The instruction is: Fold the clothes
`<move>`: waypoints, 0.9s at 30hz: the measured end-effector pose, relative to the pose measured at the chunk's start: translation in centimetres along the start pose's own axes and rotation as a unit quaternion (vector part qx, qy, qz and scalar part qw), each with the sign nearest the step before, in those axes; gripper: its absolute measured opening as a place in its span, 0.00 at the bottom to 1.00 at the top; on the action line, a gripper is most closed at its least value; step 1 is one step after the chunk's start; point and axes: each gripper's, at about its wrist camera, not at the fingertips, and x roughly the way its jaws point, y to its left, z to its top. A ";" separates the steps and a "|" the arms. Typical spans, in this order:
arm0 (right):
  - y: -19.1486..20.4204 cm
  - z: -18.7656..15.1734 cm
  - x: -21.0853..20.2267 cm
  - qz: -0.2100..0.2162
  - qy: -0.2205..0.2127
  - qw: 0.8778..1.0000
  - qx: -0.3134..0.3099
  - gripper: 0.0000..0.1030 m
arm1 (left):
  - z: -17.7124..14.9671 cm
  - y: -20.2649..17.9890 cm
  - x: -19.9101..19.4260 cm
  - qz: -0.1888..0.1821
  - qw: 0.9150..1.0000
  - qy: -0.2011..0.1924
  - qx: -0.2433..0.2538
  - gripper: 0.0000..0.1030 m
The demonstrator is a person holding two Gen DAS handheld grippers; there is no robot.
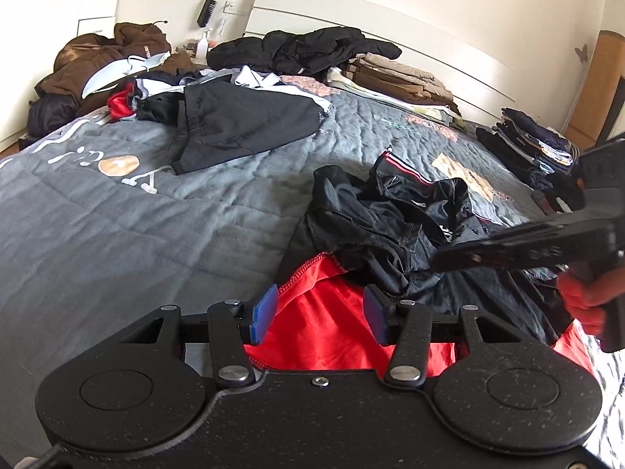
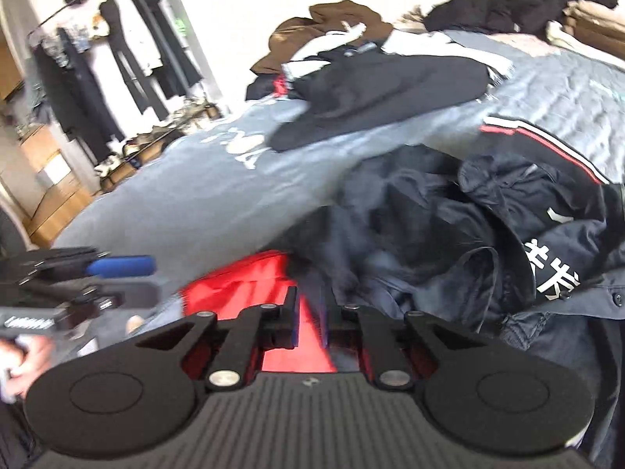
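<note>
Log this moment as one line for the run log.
stage: gathering garment | left gripper: open over red garment | right gripper: nearly shut over red cloth, grip unclear | black jacket: crumpled on bed

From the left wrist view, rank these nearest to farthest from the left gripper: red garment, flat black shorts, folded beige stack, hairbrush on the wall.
1. Red garment, right beneath the left gripper.
2. Flat black shorts, mid-bed, left.
3. Folded beige stack, by the headboard, right.
4. Hairbrush, on the far wall.
</note>
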 end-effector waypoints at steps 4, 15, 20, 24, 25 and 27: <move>-0.2 -0.7 -0.9 -0.020 0.014 1.000 -0.002 0.09 | 0.1 -0.1 0.1 -0.002 1.000 0.000 0.000 0.47; -4.4 0.0 3.0 -0.049 0.043 0.998 0.022 0.41 | -0.2 -0.1 0.8 0.002 1.000 0.015 0.006 0.47; -4.6 0.3 5.2 -0.017 0.037 0.998 0.041 0.41 | -0.3 -0.2 1.0 0.001 1.000 0.019 0.008 0.47; -3.6 0.9 4.4 0.003 -0.007 0.999 0.041 0.06 | -0.4 0.0 1.0 0.002 1.000 0.019 0.004 0.47; -3.2 1.2 3.7 0.009 -0.024 0.999 0.040 0.06 | -0.4 0.0 1.0 0.002 1.000 0.019 0.003 0.47; -2.2 1.8 2.3 0.023 -0.058 0.997 0.039 0.05 | -0.4 0.1 0.9 0.002 1.000 0.018 0.002 0.47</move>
